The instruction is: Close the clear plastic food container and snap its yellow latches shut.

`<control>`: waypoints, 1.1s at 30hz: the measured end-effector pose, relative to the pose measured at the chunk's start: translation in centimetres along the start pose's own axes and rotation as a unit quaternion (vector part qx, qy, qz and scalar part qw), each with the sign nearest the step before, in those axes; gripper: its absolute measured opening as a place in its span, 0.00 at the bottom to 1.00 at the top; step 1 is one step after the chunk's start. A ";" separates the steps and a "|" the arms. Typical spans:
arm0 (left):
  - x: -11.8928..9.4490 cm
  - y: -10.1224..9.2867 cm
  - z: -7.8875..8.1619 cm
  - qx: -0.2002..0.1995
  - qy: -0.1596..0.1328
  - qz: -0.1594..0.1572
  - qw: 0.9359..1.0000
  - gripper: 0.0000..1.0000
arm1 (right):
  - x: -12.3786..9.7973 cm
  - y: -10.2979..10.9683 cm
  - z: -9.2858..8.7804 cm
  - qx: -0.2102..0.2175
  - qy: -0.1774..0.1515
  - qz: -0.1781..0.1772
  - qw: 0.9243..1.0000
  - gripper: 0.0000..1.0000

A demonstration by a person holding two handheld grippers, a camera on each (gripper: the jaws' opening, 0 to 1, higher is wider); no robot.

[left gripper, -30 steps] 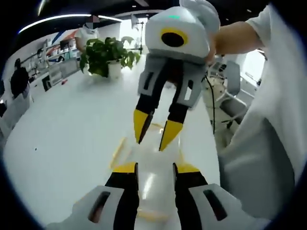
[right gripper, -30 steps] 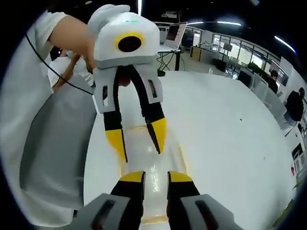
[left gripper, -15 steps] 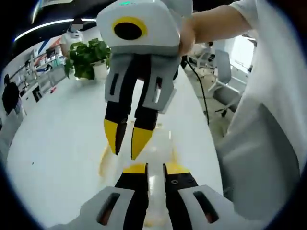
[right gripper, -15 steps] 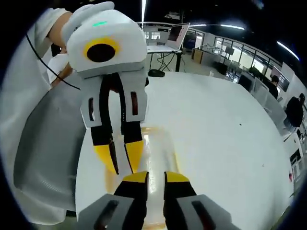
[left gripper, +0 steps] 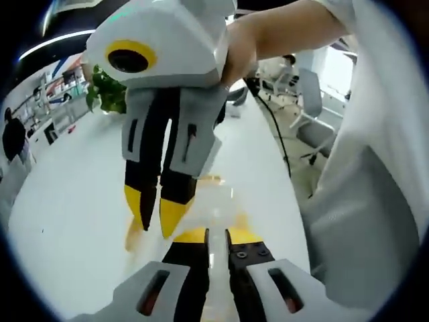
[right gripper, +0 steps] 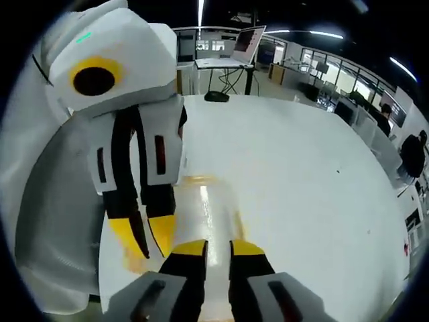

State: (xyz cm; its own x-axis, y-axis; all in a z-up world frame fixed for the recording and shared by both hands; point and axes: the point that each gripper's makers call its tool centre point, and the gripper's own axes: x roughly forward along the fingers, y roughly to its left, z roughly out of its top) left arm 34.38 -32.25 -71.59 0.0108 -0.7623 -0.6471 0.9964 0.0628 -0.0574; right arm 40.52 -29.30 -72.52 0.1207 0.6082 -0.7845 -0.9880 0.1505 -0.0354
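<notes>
The clear plastic container (left gripper: 216,200) lies on the white table just ahead of my left gripper (left gripper: 216,236), with yellow latches (left gripper: 135,235) at its rim. The left jaws stand almost together, only a thin slit between them, low over the container's near end. From above, my right gripper (left gripper: 155,231) points down at the container's left side, its yellow fingertips (left gripper: 173,213) nearly touching. In the right gripper view the container (right gripper: 212,201) runs away from my right gripper (right gripper: 218,249), and the left gripper (right gripper: 154,253) comes down on its left edge. What either pair of jaws holds is hidden.
The white table (right gripper: 308,201) stretches far to the right, with a laptop (right gripper: 245,45) on a desk behind it. A potted plant (left gripper: 106,94) stands at the table's far end. The person's white shirt (left gripper: 375,201) and an office chair (left gripper: 314,114) border the near side.
Both grippers have come closer together and lower over the container. The left jaws narrowed from a wide gap to a slit, and the right jaws narrowed too.
</notes>
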 end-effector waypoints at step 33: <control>0.4 -0.7 -1.2 0.129 0.037 0.036 0.990 0.28 | 1.1 0.3 -0.7 -0.007 0.103 0.145 0.984 0.43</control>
State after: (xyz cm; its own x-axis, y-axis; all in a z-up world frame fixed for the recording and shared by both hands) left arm 33.62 -31.78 -72.71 0.0862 -0.7115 -0.6974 0.9816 -0.0592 0.1818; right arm 40.25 -29.19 -73.81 -0.1867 0.4536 -0.8714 -0.9796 -0.0184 0.2002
